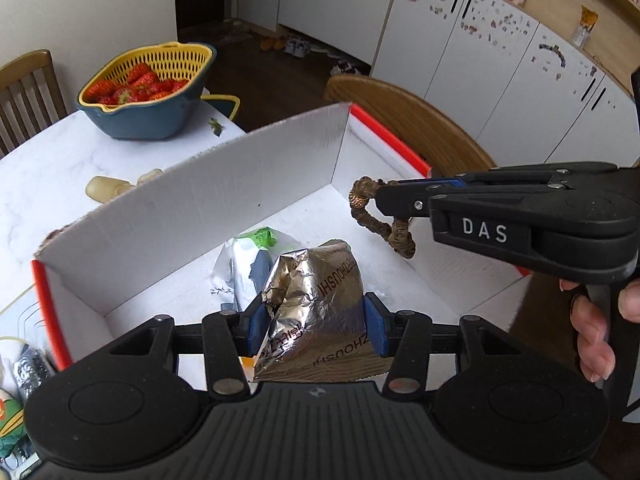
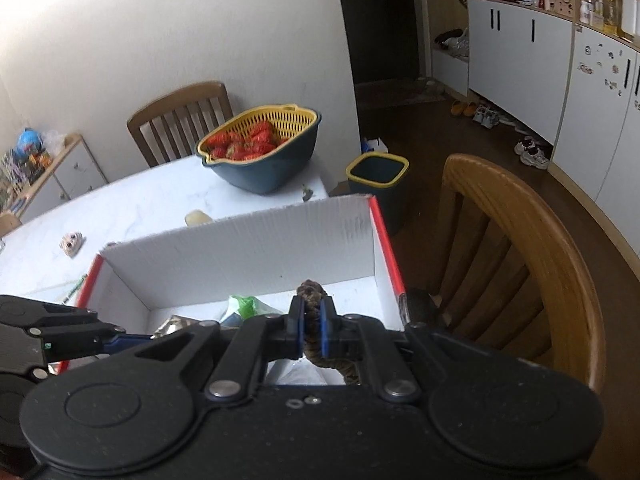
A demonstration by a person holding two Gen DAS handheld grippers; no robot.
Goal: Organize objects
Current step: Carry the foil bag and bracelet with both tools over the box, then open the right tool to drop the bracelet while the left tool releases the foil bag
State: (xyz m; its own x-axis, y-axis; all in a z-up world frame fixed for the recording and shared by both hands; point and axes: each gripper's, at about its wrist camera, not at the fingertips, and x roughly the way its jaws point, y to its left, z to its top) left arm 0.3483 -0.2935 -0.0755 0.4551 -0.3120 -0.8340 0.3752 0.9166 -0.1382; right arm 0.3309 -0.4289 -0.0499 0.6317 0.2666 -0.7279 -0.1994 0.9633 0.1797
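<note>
A white cardboard box [image 1: 192,208] with red edges sits open on the white table. My left gripper [image 1: 316,320] is shut on a crinkled silver foil packet [image 1: 320,292], held over the box's near side. Under it, a white pouch with a green cap [image 1: 244,256] lies on the box floor. My right gripper [image 1: 380,196] reaches in from the right, shut on a brown braided rope loop [image 1: 384,224] that dangles above the box floor. In the right wrist view the rope loop [image 2: 313,292] is pinched between the blue pads of my right gripper [image 2: 313,320], above the box [image 2: 240,248].
A blue bowl with a yellow strainer of strawberries [image 1: 148,88] stands at the table's far end. A cream-coloured object [image 1: 108,188] lies behind the box. Wooden chairs [image 2: 520,248] stand to the right and at the far side. A blue bin [image 2: 378,184] sits on the floor.
</note>
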